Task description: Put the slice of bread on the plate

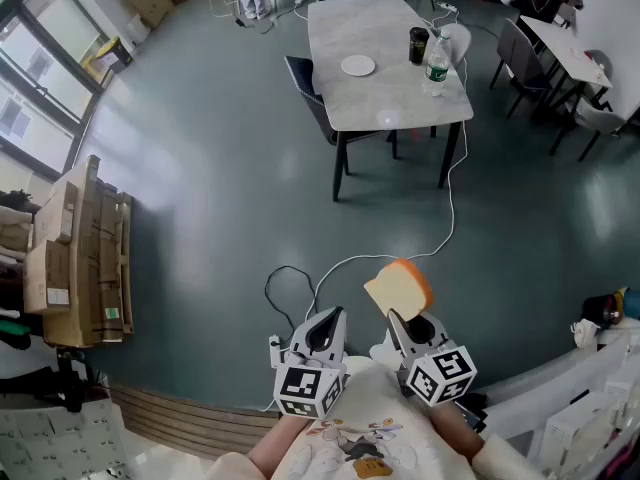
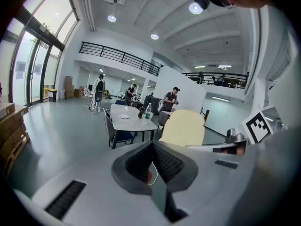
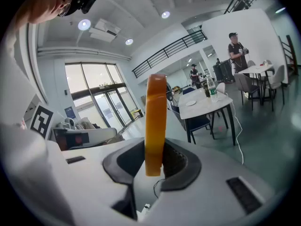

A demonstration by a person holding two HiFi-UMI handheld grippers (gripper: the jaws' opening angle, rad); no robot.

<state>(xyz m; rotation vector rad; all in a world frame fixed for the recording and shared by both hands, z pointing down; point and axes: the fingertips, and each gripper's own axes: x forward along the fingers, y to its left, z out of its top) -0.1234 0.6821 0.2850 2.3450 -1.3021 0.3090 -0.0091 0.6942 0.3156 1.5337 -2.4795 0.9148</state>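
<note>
My right gripper [image 1: 398, 315] is shut on a slice of bread [image 1: 399, 287] and holds it upright, well above the floor. From the right gripper view I see the slice [image 3: 155, 124] edge-on, its orange crust pinched between the dark pads. My left gripper [image 1: 334, 314] hangs beside it, shut with nothing between its jaws; the slice [image 2: 184, 127] shows pale to its right. A small white plate [image 1: 358, 65] lies on a grey table [image 1: 385, 103] far ahead, also seen small as the plate [image 3: 190, 103] and the plate [image 2: 124, 116].
On the table stand a dark cup [image 1: 418, 44] and a clear water bottle [image 1: 436, 66]. A blue chair [image 1: 304, 80] is tucked at its left side. A white cable [image 1: 448, 204] runs across the floor. Stacked cardboard [image 1: 78, 253] is at left. People stand far off.
</note>
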